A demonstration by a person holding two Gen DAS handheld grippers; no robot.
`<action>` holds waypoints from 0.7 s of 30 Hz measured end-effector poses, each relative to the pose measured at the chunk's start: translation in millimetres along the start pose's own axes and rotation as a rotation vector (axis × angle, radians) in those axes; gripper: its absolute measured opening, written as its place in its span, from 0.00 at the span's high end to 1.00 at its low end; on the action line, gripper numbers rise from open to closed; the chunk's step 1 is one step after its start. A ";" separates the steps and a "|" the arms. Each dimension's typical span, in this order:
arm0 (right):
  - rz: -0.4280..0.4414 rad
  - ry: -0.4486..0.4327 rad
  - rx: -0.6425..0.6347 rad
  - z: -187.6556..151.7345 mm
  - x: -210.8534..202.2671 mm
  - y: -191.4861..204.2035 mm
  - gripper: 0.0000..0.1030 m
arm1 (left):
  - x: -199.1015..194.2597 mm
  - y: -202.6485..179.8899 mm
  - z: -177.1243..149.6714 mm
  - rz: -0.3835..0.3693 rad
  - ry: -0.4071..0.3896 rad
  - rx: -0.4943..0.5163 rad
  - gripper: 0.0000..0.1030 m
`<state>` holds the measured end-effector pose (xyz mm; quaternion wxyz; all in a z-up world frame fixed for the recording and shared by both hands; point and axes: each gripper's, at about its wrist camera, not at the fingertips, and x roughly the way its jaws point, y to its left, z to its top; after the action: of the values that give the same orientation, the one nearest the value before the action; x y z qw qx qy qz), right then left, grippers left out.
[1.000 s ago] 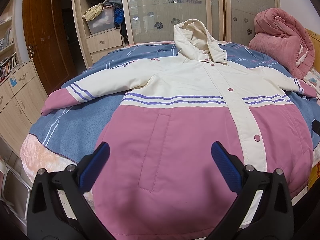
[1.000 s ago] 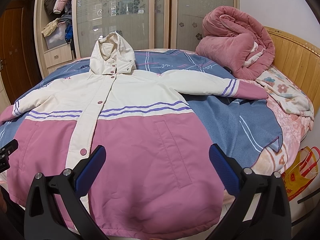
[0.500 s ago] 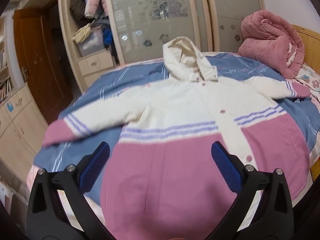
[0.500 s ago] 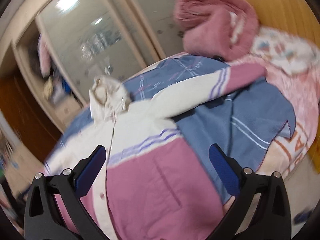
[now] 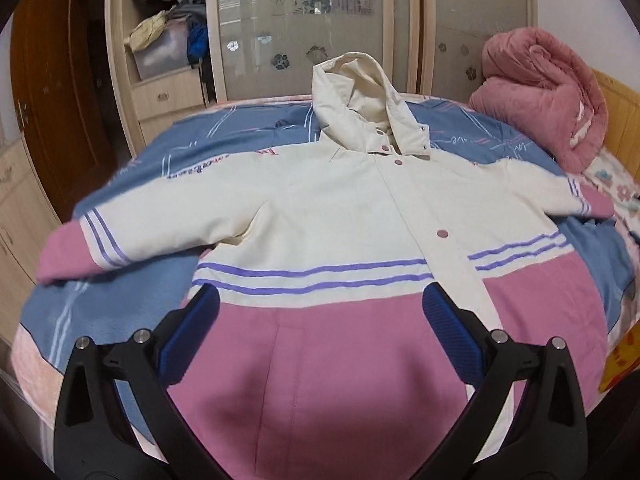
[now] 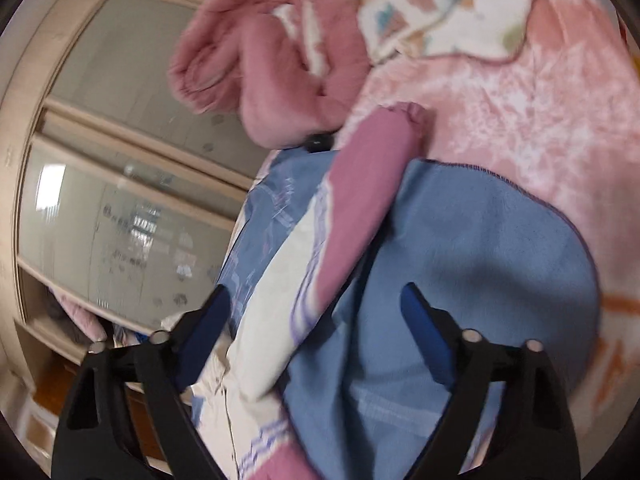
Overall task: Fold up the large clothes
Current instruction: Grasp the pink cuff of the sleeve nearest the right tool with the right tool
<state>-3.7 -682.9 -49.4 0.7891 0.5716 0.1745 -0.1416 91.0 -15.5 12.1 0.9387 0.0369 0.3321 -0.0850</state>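
Right hand-held gripper [image 6: 316, 312] rolled (jaws narrowing) over sleeve [image 6: 320, 248].

Support: a bed [image 5: 36, 364] carried everything, with a wooden headboard [image 5: 616, 96] along its right edge.
Covering: a blue blanket [image 5: 120, 304] with pale line patterns lay over most of the bed; a pink sheet [image 6: 520, 92] showed past the blanket's stitched edge toward the headboard side.
Jacket: a cream-and-pink hooded jacket [image 5: 340, 216] lay flat on the blanket, front up and snapped shut, hood toward the far edge, sleeves spread toward the left and right edges.
Quilt: a rolled pink quilt [image 5: 540, 92] sat at the far right corner.
Floral cloth: a flowered cloth [image 6: 440, 4] lay beside the quilt, along the headboard edge.
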 end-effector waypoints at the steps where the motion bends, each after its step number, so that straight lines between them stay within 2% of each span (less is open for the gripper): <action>1: -0.009 0.002 0.012 5.3 7.7 -3.8 0.30 | 2.0 3.8 1.0 -0.020 0.004 -0.024 0.02; 3: -0.028 -0.007 0.049 17.0 23.5 -11.5 0.35 | 6.5 8.2 1.1 -0.052 0.021 -0.053 0.02; 10: -0.096 -0.013 0.138 42.1 71.2 -27.6 0.36 | 17.3 -1.0 -4.1 -0.036 0.039 -0.001 0.02; 14: -0.099 -0.039 0.166 56.1 89.1 -30.0 0.42 | 18.4 -0.8 -3.7 -0.037 0.030 0.005 0.02; 15: -0.092 -0.042 0.181 59.0 91.7 -31.6 0.48 | 18.8 0.3 -3.5 -0.036 0.029 0.001 0.02; 17: -0.073 -0.035 0.191 67.3 101.6 -32.3 0.66 | 19.9 3.2 -2.7 -0.047 0.034 -0.014 0.02; 18: -0.064 -0.037 0.183 69.1 102.7 -29.5 0.78 | 20.6 4.1 -2.4 -0.050 0.037 -0.019 0.02; 19: -0.051 -0.045 0.173 70.0 102.2 -26.0 0.83 | 21.3 5.3 -1.9 -0.049 0.041 -0.022 0.02; 21: -0.036 -0.066 0.127 72.1 98.2 -8.0 0.87 | 20.7 7.0 -1.0 -0.050 0.036 -0.027 0.02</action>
<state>89.4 -756.3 -78.6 0.7539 0.6124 0.1494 -0.1854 107.4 -11.3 -1.7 0.9306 0.0173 0.3508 -0.1031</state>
